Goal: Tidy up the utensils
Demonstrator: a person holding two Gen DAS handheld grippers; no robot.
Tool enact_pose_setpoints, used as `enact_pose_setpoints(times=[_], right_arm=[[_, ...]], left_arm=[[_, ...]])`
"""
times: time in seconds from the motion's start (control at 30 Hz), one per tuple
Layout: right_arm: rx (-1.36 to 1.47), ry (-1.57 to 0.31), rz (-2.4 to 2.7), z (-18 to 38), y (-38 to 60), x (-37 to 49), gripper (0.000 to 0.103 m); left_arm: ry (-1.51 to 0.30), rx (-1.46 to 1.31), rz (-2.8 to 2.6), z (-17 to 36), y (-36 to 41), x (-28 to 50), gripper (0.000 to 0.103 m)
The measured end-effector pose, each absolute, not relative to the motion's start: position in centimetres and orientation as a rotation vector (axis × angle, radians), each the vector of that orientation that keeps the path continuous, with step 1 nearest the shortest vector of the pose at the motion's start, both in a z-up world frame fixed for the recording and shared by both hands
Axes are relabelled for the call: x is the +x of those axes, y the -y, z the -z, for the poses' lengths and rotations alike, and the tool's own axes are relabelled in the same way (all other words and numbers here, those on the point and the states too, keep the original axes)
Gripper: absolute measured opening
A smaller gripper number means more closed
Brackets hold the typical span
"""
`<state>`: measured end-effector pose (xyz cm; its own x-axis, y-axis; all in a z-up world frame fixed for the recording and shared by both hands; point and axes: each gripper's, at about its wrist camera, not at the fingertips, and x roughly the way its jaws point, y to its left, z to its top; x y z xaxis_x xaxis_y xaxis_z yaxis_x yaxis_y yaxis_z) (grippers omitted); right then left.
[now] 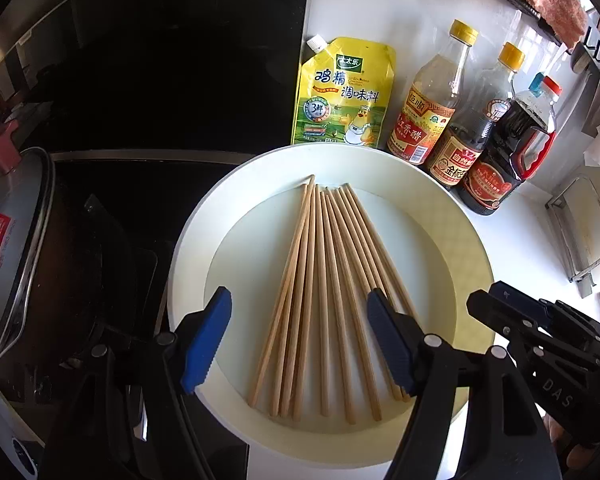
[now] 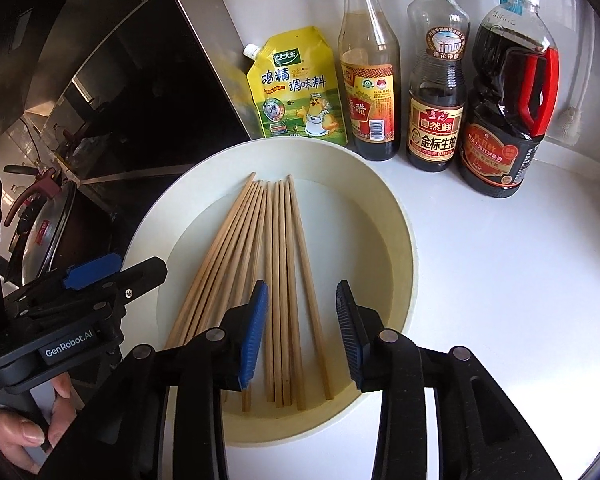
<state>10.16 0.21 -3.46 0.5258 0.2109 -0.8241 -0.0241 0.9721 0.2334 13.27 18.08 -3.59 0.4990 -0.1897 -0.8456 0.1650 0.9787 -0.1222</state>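
Several wooden chopsticks (image 1: pixel 324 292) lie fanned out in a round white tray (image 1: pixel 476 248) on the white counter; they also show in the right wrist view (image 2: pixel 276 264), in the same tray (image 2: pixel 404 232). My left gripper (image 1: pixel 300 336) is open above the near ends of the chopsticks and holds nothing. My right gripper (image 2: pixel 302 328) is open above the near ends too, empty. The right gripper's body shows at the right of the left wrist view (image 1: pixel 540 332); the left gripper shows at the left of the right wrist view (image 2: pixel 80 292).
Behind the tray stand a yellow seasoning pouch (image 1: pixel 342 92), a vinegar bottle (image 1: pixel 432 96), a soy sauce bottle (image 1: pixel 476 124) and a dark jug with a red handle (image 1: pixel 512 148). A pot with a lid (image 1: pixel 16 248) sits on the black stove at the left.
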Motion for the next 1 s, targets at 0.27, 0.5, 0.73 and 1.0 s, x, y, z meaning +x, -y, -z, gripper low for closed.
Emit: enact_pose_setpoints(times=[0.27, 0.5, 0.73, 1.0], right_arm=[[0.196, -0.993, -0.140, 2.7, -0.4, 8.5, 0.039], [0.183, -0.979, -0.144, 2.1, -0.9, 8.0, 0.039], [0.183, -0.975, -0.129, 2.0, -0.7, 7.7, 0.040], [0.181, -0.971, -0.114, 1.8, -0.6, 7.4, 0.046]], left_arm=[[-1.003, -0.001, 0.206, 2.9, -18.4, 11.7, 0.071], [-0.988, 0.013, 0.197, 2.4, -18.6, 10.9, 0.073], [-0.969, 0.031, 0.186, 2.0, -18.6, 10.5, 0.079], [-0.952, 0.056, 0.183, 1.8, -18.3, 10.1, 0.088]])
